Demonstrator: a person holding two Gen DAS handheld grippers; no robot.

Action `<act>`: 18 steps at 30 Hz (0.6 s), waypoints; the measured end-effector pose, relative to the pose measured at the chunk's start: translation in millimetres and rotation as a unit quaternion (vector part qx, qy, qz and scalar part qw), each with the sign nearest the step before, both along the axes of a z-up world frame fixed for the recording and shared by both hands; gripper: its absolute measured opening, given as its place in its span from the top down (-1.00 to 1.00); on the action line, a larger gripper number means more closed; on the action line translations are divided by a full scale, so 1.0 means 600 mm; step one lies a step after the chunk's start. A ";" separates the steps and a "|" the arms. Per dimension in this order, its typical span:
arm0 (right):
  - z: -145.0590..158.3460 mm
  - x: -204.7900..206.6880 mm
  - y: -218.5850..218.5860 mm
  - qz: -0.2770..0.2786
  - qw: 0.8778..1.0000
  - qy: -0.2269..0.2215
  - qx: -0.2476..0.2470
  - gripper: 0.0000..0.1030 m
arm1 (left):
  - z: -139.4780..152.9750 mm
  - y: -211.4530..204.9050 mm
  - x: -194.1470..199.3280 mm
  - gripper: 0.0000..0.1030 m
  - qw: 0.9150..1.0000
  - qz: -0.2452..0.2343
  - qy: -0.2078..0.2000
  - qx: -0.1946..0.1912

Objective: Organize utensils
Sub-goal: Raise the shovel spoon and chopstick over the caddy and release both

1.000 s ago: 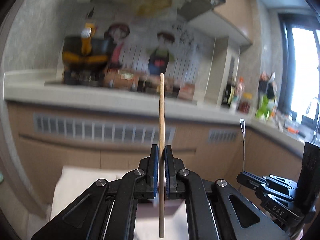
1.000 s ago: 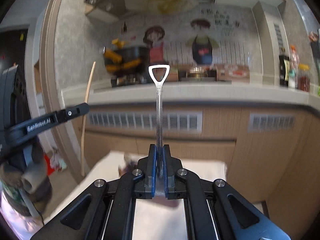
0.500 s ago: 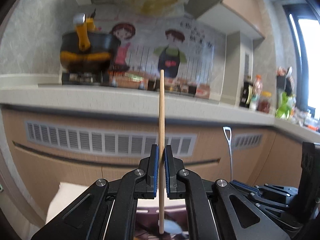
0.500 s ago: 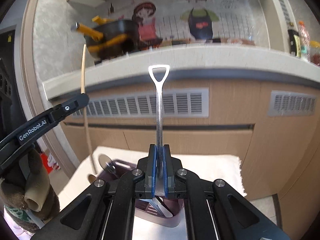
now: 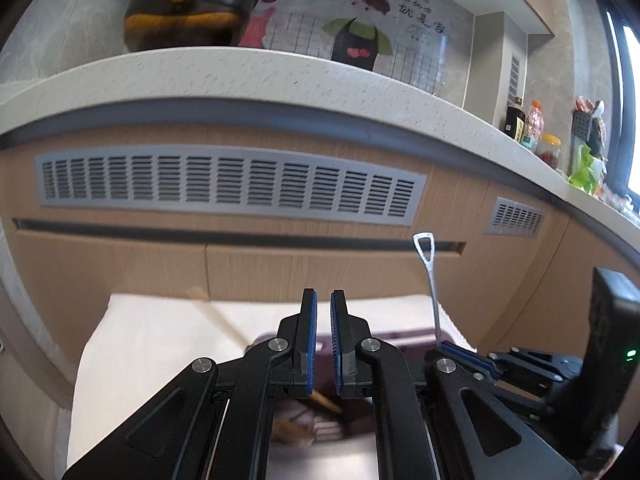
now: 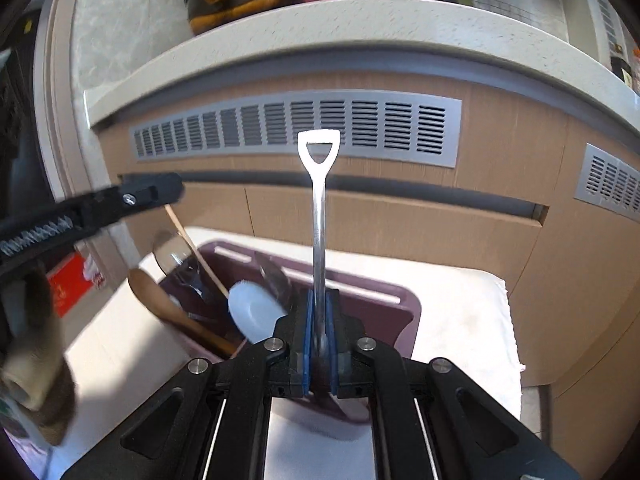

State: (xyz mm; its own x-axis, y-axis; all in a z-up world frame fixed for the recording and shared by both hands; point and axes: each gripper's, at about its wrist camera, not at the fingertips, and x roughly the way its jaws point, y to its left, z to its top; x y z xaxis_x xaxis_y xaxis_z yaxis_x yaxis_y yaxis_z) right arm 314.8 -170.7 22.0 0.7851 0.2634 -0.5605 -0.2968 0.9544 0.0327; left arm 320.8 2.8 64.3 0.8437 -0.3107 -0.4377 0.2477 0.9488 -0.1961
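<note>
My left gripper [image 5: 324, 300] hovers over the purple utensil holder [image 5: 404, 334], its jaws a narrow gap apart with nothing between them. A blurred wooden chopstick [image 5: 218, 318] leans to the left just beyond it, free of the pads. My right gripper [image 6: 319, 296] has the handle of a metal shovel-shaped spoon [image 6: 319, 208] upright between its pads, right over the holder [image 6: 396, 308]; its jaws are opening. From the left wrist view that spoon [image 5: 430, 280] stands at the right.
The holder sits on a white cloth [image 6: 460, 312] in front of wooden cabinets [image 6: 400, 216]. Inside it are a wooden spoon [image 6: 172, 308], a white spoon [image 6: 256, 312] and a chopstick [image 6: 192, 248]. A counter [image 5: 280, 76] with a black pot [image 5: 188, 12] runs above.
Both grippers have come down toward the holder. The chopstick has left the left gripper's pads and tips leftward. The metal spoon stays upright in the right gripper.
</note>
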 end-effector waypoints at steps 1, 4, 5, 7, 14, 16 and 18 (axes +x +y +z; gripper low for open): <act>0.000 -0.003 0.001 0.000 1.000 0.002 -0.003 0.67 | -0.001 0.005 -0.004 0.84 1.000 0.002 0.006 0.002; 0.006 -0.025 0.001 -0.002 1.000 -0.003 -0.004 0.49 | -0.007 0.024 -0.022 0.69 0.999 0.014 0.027 0.014; 0.010 -0.036 0.001 -0.003 1.000 -0.004 -0.006 0.46 | -0.012 0.033 -0.030 0.65 0.999 0.018 0.033 0.018; 0.013 -0.058 0.003 -0.006 1.000 -0.004 -0.009 0.26 | -0.022 0.050 -0.045 0.43 0.998 0.029 0.046 0.027; -0.006 -0.123 0.043 0.022 0.999 0.022 -0.042 0.17 | -0.093 0.109 -0.106 0.03 0.990 0.054 0.117 0.052; -0.026 -0.133 0.062 0.036 0.997 0.046 -0.053 0.17 | -0.118 0.122 -0.127 -0.02 0.987 0.055 0.139 0.057; -0.047 -0.139 0.075 0.042 0.994 0.071 -0.065 0.17 | -0.138 0.128 -0.146 -0.06 0.984 0.054 0.158 0.063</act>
